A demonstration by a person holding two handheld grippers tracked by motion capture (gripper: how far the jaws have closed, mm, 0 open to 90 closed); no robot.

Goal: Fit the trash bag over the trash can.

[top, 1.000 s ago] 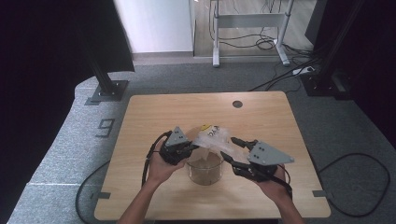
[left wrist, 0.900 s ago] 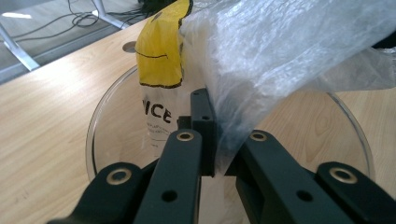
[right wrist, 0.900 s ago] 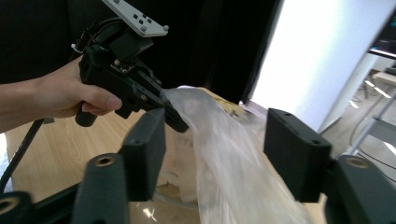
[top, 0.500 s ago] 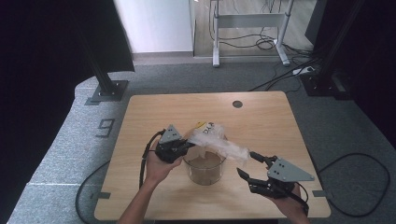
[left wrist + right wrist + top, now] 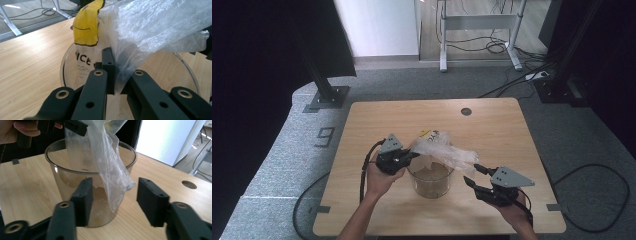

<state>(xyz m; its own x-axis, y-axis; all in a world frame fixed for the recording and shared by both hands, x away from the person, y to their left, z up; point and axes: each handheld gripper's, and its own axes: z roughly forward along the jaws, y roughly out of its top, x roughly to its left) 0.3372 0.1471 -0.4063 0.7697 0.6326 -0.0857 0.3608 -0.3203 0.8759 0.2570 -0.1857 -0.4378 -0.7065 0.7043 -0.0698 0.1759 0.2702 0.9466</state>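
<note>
A clear plastic bag [image 5: 443, 150] with a yellow label [image 5: 87, 23] hangs over a clear round container [image 5: 430, 179] near the table's front. My left gripper [image 5: 412, 156] is at the container's left rim, shut on the bag's edge [image 5: 117, 75]. My right gripper [image 5: 472, 174] is low at the container's right side. Its jaws have just been closing and still stand apart. The bag's loose end [image 5: 112, 182] dangles between them, with neither pad pressing on it. In the right gripper view, the left gripper [image 5: 72, 126] holds the bag above the container [image 5: 75, 180].
The wooden table [image 5: 377, 120] has a round cable hole [image 5: 466, 111] at its far right. Cables trail from both grippers off the table's front corners. A metal stand [image 5: 479, 22] and floor cables are beyond the table.
My right gripper has dropped down and back toward the front right, away from the bag's top. The bag's free end has spread out to the right over the container. The left gripper stays put.
</note>
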